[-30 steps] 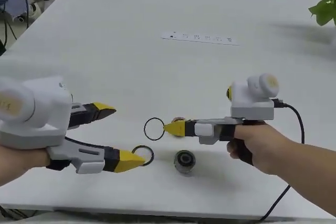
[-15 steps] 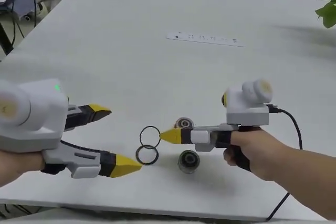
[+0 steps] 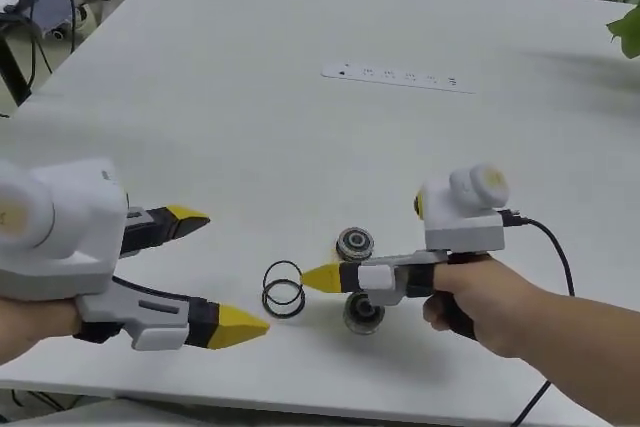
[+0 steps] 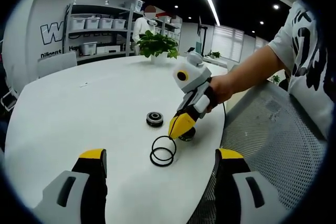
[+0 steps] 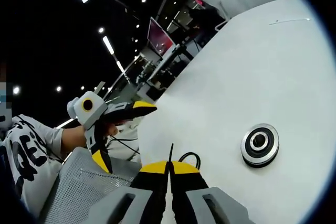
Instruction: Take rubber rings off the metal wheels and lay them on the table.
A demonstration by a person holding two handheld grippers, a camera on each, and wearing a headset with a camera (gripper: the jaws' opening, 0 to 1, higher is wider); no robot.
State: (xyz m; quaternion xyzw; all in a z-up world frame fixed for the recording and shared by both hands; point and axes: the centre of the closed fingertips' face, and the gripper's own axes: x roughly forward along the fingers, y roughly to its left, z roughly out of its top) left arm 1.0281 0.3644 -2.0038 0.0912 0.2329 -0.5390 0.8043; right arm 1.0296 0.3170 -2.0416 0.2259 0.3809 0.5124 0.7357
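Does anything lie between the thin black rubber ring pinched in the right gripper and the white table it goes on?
Only another black rubber ring, already lying on the white table, overlapping the held ring at the right gripper tip. Nothing else visible intervenes.

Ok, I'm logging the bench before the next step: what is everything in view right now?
held rubber ring: one, black, pinched at the right gripper's tip, overlapping the loose ring.
loose rubber ring: one, black, flat on the table near the front edge.
metal wheels: two, silver and dark; one just beyond the right gripper, one on its near side, partly hidden.
power strip: one, white, far middle of the table.
plant: one, green, far right.
table: one, white.
shelving: white, with bins, background.
left gripper: yellow tips, open, left of the rings.
right gripper: yellow tips, shut.
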